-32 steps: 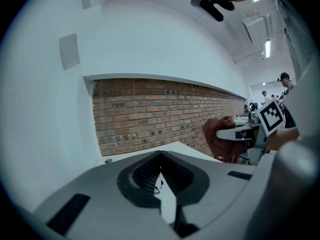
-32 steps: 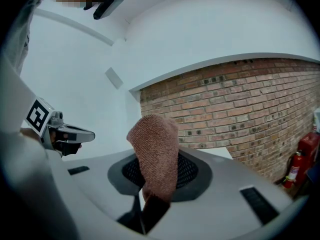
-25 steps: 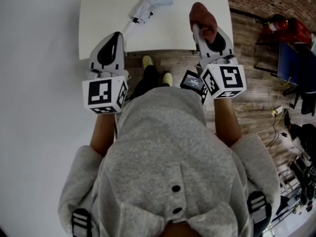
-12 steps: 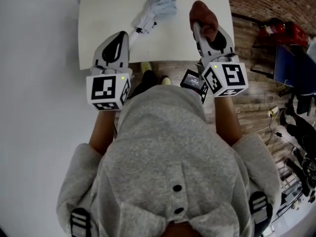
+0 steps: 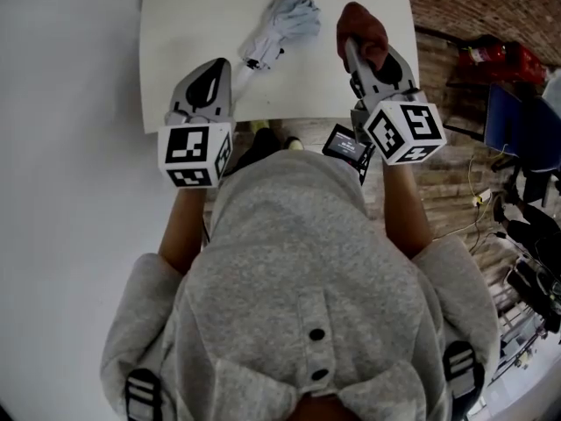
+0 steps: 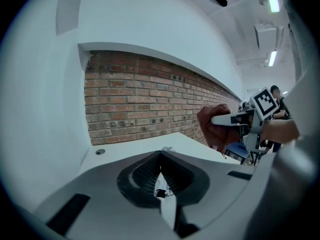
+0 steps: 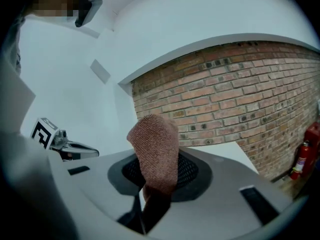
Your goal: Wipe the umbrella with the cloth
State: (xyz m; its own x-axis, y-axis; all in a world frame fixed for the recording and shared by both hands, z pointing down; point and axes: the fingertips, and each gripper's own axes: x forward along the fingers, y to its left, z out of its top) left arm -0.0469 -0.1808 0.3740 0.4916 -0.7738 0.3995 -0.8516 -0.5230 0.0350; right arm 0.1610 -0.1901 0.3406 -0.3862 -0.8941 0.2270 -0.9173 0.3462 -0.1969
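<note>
White desk (image 5: 184,33): folded umbrella (image 5: 282,23) lies diagonal. Handle end just ahead of left tongs (image 5: 220,63), closed, empty. Bunched end nearer right tongs (image 5: 351,49), clamped on cloth (image 5: 360,26).

Reddish-brown cloth (image 5: 361,33), pale grey umbrella (image 5: 285,20), white table (image 5: 193,60) — black-and-white square markers on both cubes (image 5: 195,154) (image 5: 403,132).

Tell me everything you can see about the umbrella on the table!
The umbrella is folded up, pale bluish-white, its soft fabric bunched and crinkly. It lies flat and slanted on the white table, fabric end farther from the person, thin white handle end nearer, with a small dark band between them. The handle end lies right by the tip of the shut left tongs; whether they touch, I cannot tell.
</note>
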